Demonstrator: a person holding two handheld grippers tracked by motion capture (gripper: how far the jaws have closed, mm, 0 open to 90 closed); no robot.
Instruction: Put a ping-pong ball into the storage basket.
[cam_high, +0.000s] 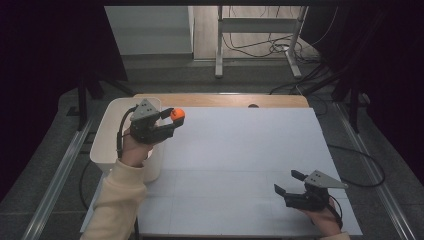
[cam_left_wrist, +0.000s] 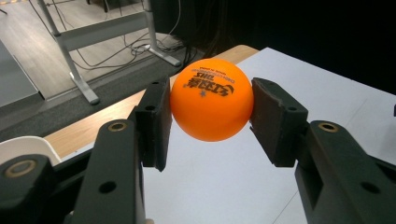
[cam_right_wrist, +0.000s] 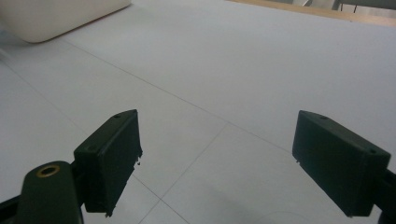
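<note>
We saw the left gripper (cam_high: 176, 119) clamped on an orange ball (cam_high: 177, 114), lifted above the desk (cam_high: 240, 150) just beside the white bin (cam_high: 107, 135). Both pads (cam_left_wrist: 156, 123) pressed the ball's sides. The right gripper (cam_high: 289, 182) sat wide open and empty near the desk's front right.

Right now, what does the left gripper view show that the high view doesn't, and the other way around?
The left gripper view alone shows the black print on the orange ball and both pads pressed against its sides. The high view alone shows the right gripper, open and empty over the white table. Both show the ball clamped in the left gripper beside the white bin.
</note>
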